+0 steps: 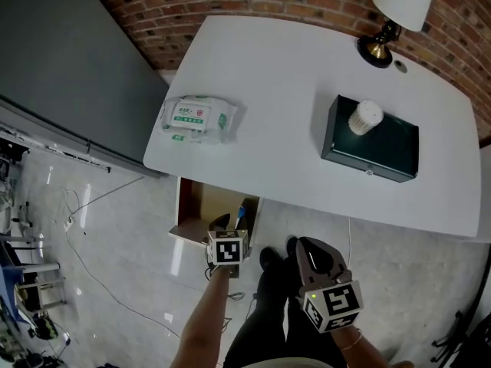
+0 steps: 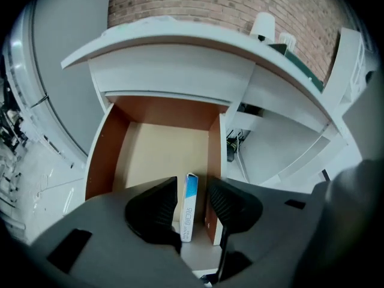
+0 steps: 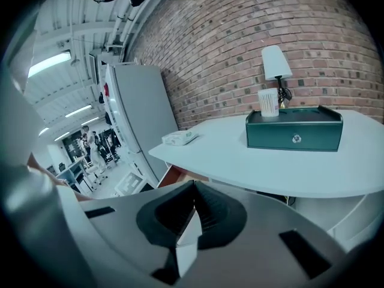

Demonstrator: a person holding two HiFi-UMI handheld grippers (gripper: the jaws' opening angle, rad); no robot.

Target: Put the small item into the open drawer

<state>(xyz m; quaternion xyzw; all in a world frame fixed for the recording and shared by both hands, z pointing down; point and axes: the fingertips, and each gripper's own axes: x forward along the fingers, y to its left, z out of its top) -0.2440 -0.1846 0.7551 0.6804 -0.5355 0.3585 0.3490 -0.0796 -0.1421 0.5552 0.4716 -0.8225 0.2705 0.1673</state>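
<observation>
The open drawer (image 1: 192,202) sticks out under the white table's front edge. Inside it, a small blue-and-white box (image 1: 242,211) stands on edge against the right wall. My left gripper (image 1: 228,225) hangs just above the drawer's front end. In the left gripper view its jaws are open (image 2: 192,185). The box (image 2: 188,209) shows in the gap beyond them, and neither pad touches it. The drawer's brown side wall (image 2: 101,155) and pale floor are bare. My right gripper (image 1: 294,246) is held off to the right of the drawer. Its jaws are shut (image 3: 193,188) with nothing between them.
On the white table (image 1: 284,75) lie a pack of wet wipes (image 1: 197,118) and a dark green box (image 1: 370,140) with a white cup (image 1: 365,116) on it. A lamp (image 1: 393,14) stands at the back. Brick wall behind; cables on the floor at left.
</observation>
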